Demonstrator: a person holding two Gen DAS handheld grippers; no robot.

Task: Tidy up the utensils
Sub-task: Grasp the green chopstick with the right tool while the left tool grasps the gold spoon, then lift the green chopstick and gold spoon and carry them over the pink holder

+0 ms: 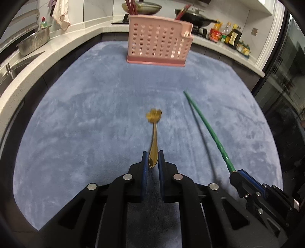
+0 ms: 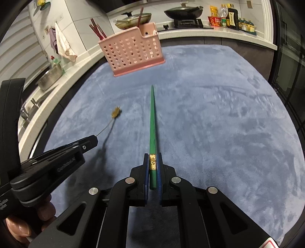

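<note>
My left gripper (image 1: 153, 155) is shut on the handle of a gold spoon (image 1: 154, 131), whose flower-shaped end points away from me above the blue cloth (image 1: 95, 106). The right gripper (image 2: 153, 158) is shut on a green chopstick (image 2: 152, 114) near its gold band, with the tip aimed toward the pink utensil holder (image 2: 133, 51). That pink utensil holder (image 1: 159, 41) stands at the cloth's far edge with red chopsticks (image 1: 130, 6) in it. The right gripper (image 1: 234, 172) with the green chopstick (image 1: 205, 124) shows at lower right in the left wrist view. In the right wrist view the left gripper (image 2: 95, 138) and spoon (image 2: 114, 115) show at left.
A white counter (image 1: 38, 63) curves around the cloth, with a steel colander (image 1: 34, 42) and sink at left. Pans (image 1: 142, 7) on a stove and several bottles (image 1: 228, 34) stand behind the holder. A hand (image 2: 19, 227) shows at the lower left of the right wrist view.
</note>
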